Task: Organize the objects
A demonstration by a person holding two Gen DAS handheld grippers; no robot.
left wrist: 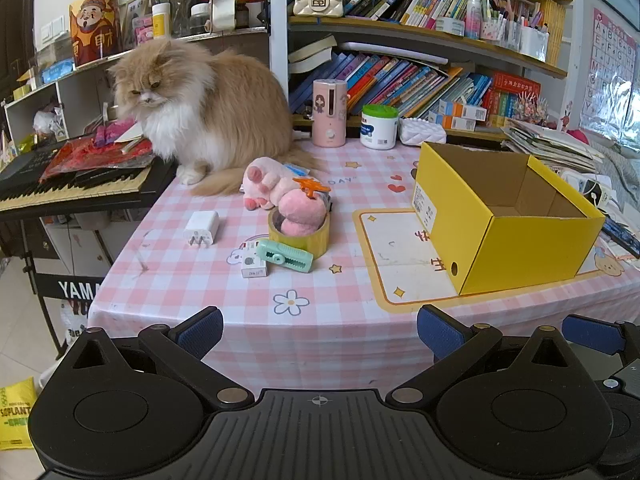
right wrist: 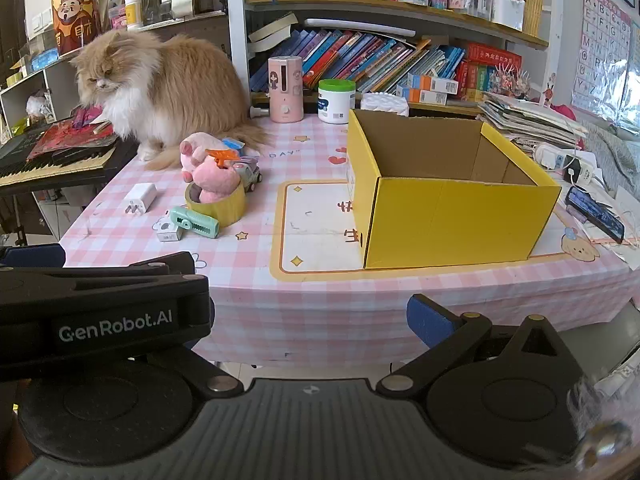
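An open, empty yellow cardboard box stands on the right of the pink checked table. Left of it lies a cluster: a pink plush toy resting in a yellow tape roll, an orange toy plane, a mint green clip, a small white box, a toy truck and a white charger plug. My left gripper is open and empty before the table's front edge. My right gripper is open and empty too.
A fluffy orange and white cat sits at the table's back left beside a keyboard piano. A pink dispenser, white jar and bookshelves line the back. Papers and a power strip lie right.
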